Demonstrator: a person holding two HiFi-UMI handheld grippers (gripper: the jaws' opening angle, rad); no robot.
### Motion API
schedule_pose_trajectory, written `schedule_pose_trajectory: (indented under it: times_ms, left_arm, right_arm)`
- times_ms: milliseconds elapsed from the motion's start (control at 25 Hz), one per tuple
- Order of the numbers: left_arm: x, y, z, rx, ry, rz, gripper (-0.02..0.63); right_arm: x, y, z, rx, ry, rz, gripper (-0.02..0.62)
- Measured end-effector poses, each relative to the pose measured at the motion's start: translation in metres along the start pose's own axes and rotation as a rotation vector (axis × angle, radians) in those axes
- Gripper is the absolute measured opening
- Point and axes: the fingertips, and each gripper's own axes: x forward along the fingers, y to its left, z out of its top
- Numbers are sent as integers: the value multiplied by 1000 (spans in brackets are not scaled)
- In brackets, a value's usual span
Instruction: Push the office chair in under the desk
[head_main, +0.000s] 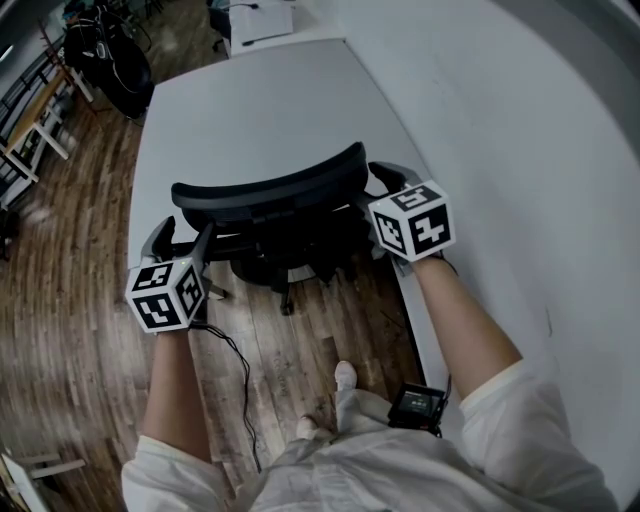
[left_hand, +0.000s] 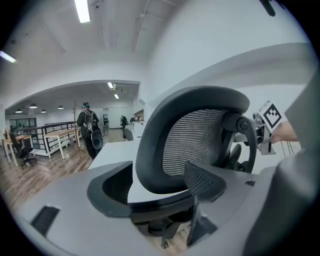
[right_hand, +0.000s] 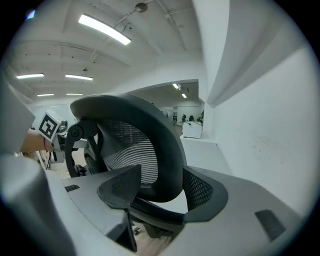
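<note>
Pale desk over plank floor; left claw, right claw spread (astride chair back).

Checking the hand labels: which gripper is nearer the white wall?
Right. The right gripper straddles the chair backrest at its end beside the wall. The left gripper straddles the opposite end, over the wood floor.

Left claw and right claw, jaws wide apart.
</note>
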Motion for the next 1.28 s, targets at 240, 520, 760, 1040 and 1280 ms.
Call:
schedule_pose_trajectory:
  times_ms: [240, 520, 760, 1040, 1280]
  left_arm:
    - [-25, -20, 5, -106, -78, -44, 314]
    - [-47, -52, 6, -124, -110, -104, 279]
    - [-75, -68, 9, -165, -151, -144, 152]
    - [-100, -85, -3, -153, -139, -177, 63]
    - [-122, -93, -11, -134, -131, -201, 13]
  right_arm:
    - [-24, 24, -4, 19, -43, 27, 259]
    - [-52, 56, -8, 45, -78, 62, 258]
    - [-73, 85, -13, 40, -85, 87, 214]
    - [-92, 113, -20, 56, -103, 113, 111]
    - [-107, 136, -24, 77, -109, 138, 69]
